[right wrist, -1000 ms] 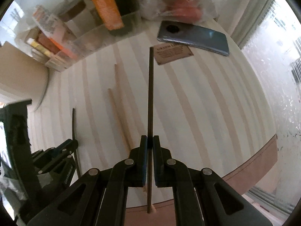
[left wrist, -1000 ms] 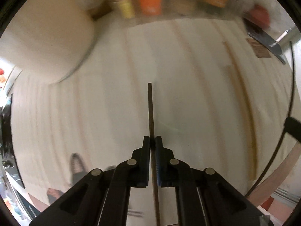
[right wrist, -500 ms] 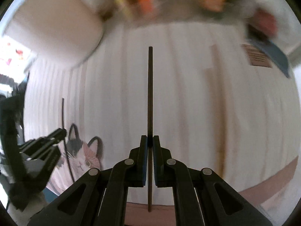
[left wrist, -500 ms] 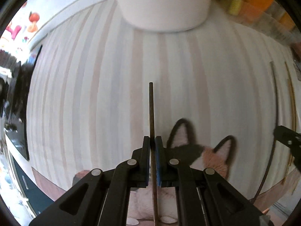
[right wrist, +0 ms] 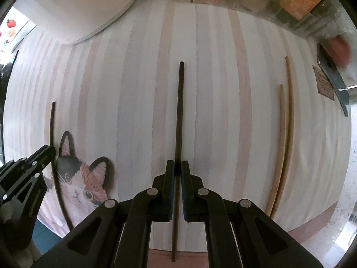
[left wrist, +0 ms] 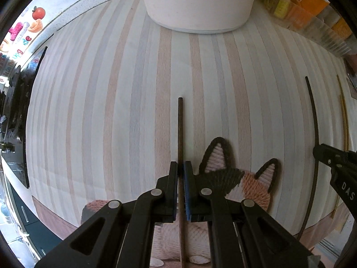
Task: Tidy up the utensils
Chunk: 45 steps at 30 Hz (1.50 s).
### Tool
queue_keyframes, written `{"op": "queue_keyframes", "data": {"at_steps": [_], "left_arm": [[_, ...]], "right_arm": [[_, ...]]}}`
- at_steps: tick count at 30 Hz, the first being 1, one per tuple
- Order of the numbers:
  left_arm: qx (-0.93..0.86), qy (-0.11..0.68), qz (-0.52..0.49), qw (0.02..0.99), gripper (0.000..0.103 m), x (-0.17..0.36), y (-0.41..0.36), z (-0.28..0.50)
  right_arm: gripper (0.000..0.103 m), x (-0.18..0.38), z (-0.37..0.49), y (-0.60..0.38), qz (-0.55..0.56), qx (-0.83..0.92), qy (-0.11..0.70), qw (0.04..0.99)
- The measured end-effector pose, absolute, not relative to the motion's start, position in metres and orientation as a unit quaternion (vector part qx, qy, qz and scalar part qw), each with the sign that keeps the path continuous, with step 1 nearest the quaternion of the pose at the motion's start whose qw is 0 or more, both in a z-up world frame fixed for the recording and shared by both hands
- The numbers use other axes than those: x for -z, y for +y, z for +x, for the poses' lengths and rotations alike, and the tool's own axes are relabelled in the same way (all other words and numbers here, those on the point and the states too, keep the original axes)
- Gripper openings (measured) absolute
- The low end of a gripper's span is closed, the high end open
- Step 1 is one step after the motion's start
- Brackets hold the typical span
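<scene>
My left gripper (left wrist: 181,167) is shut on a dark brown chopstick (left wrist: 180,131) that points forward above the striped tabletop (left wrist: 111,111). My right gripper (right wrist: 177,166) is shut on a second dark chopstick (right wrist: 180,111), also pointing forward. In the left wrist view the right gripper (left wrist: 330,158) and its chopstick (left wrist: 313,120) show at the right edge. In the right wrist view the left gripper (right wrist: 29,167) and its chopstick (right wrist: 52,122) show at the left. Two light wooden chopsticks (right wrist: 284,134) lie side by side on the table to the right.
A large white pot (left wrist: 198,2) stands at the back. A cat-shaped woven mat (right wrist: 80,183) lies at the table's near left edge. Clear bins of packets (right wrist: 279,2) line the back right. A phone (right wrist: 332,80) and a brown card (right wrist: 324,87) lie at the far right.
Both grippers have swung left, from the bins and phone toward the white pot and cat mat, and the views have steadied. Each gripper still holds its dark chopstick.
</scene>
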<state>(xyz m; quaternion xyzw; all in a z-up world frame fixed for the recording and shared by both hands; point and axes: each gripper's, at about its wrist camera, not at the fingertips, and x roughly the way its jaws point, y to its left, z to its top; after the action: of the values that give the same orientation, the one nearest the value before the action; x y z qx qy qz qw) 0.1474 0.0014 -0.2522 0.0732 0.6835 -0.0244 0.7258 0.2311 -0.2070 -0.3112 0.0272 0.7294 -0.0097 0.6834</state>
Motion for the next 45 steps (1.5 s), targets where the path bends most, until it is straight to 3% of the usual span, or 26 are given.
{"op": "queue_keyframes", "data": {"at_steps": [14,20,34,45], "left_arm": [[0.026,0.684,0.086,0.724,0.003,0.259,-0.008,0.155],[0.041,0.663,0.059,0.745,0.003,0.231,-0.004,0.15],[0.082,0.541,0.017,0.837,0.002,0.099,0.011,0.154],[0.15,0.414,-0.036,0.897,0.001,-0.053,0.012,0.192]], "right_arm": [[0.006,0.32,0.239,-0.172,-0.016,0.032,0.717,0.696],[0.006,0.307,0.217,-0.187,0.047,0.024,0.706,0.706],[0.005,0.215,0.215,-0.186,0.105,-0.019,0.618,0.779],[0.005,0.056,0.278,-0.205,0.144,-0.05,0.474,0.867]]}}
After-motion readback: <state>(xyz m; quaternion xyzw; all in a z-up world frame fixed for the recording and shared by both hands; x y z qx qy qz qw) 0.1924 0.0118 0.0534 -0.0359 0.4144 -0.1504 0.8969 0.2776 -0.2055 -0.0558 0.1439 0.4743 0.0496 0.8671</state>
